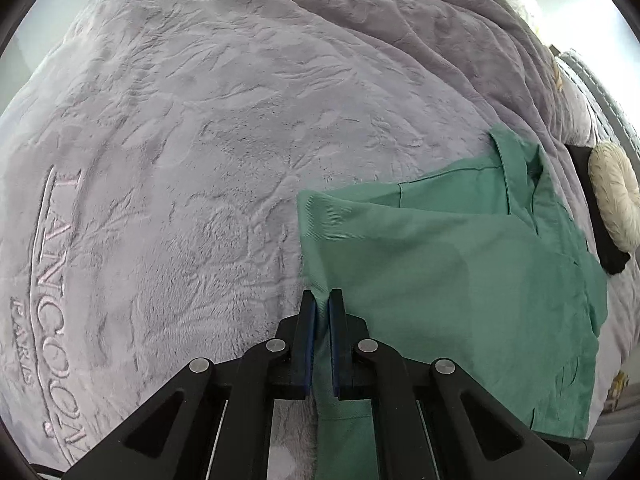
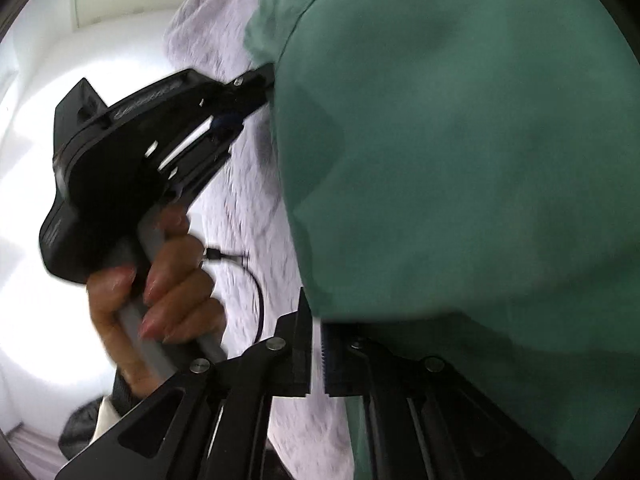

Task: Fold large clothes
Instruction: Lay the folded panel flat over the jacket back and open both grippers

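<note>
My left gripper (image 1: 322,294) pinches the shirt's (image 1: 460,264) left edge; bare blanket (image 1: 180,128) lies wide to its left. My right gripper (image 2: 316,320) clamps the shirt's hem.

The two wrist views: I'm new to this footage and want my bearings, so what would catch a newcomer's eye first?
The green garment stands out, lying on the lilac plush blanket at the lower right of the left wrist view, with the left gripper shut on its edge. In the right wrist view the same green cloth fills the right side, draped over the right gripper. At the left there, a hand holds the other gripper's handle.
</note>
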### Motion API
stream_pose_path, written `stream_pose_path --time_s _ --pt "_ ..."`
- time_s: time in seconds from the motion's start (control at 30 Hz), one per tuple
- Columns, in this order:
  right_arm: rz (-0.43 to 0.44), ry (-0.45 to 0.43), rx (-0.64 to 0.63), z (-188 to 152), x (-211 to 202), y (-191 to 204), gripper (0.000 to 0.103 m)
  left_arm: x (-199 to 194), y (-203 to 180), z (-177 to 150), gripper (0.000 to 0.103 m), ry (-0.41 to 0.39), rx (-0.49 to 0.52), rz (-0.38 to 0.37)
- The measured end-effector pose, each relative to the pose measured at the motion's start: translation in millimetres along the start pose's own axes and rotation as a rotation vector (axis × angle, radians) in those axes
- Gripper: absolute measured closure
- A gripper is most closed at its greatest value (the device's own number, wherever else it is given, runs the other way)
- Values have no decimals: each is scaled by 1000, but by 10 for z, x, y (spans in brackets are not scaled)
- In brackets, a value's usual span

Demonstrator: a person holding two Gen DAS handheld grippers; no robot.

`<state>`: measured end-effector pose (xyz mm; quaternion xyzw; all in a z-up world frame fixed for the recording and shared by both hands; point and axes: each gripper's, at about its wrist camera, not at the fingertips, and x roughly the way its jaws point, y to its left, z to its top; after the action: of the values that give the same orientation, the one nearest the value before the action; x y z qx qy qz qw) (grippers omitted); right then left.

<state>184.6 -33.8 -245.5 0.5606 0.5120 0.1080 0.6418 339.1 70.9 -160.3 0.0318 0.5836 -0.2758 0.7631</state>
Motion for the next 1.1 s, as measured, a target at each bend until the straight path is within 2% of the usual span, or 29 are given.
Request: stream_pose_path --time_s 0.07,0.13,0.23,0.3,0.37,0.47,0.6,0.63,0.67,0.7,0.73,0.8,0.83,0.9,0.97,1.03,1.1 --pt "-29 61 -75 -94 -139 72 68 -76 -7 -8 95 -24 -8 20" --pt "-74 52 -147 -261 -500 46 55 -189 -2 -17 95 -49 -11 48" --pt "-187 -77 -184 -235 -1193 -62 55 -432 -39 -67 95 -91 9 88" --pt "-298 -211 -140 -141 -1747 -258 55 -584 -76 -131 95 -120 14 96" --pt "-369 -332 -57 -12 -2238 -505 55 -675 -117 -219 95 -135 20 97" --pt "-387 -409 50 180 -2607 -738 53 -631 -284 -396 95 -129 11 107" --pt "-418 -451 132 436 -2572 -845 53 -422 -387 -665 95 -87 -40 123" --pt "-410 -454 141 490 -2561 -891 56 -349 -386 -721 95 -68 -61 123" --pt "-410 -457 136 535 -2555 -914 69 -307 -386 -759 95 -62 -72 130" --pt "-433 -457 130 586 -2543 -932 76 -281 -380 -792 95 -63 -79 146" --pt "-450 -454 122 527 -2519 -973 91 -258 -369 -814 95 -66 -85 165" --pt "-443 -469 85 541 -2592 -927 94 -229 -332 -834 95 -64 -105 182" --pt "-452 -477 61 422 -2791 -952 96 -225 -304 -837 95 -63 -120 184" --pt "-509 -486 26 314 -2923 -946 96 -217 -270 -851 95 -63 -133 188" --pt "-524 -463 54 357 -2948 -1050 96 -190 -261 -857 95 -59 -133 203" --pt "-473 -442 108 300 -3045 -1150 96 -183 -285 -863 95 -59 -136 224" --pt "-496 -422 92 268 -3100 -1123 95 -195 -381 -854 95 -55 -129 256"
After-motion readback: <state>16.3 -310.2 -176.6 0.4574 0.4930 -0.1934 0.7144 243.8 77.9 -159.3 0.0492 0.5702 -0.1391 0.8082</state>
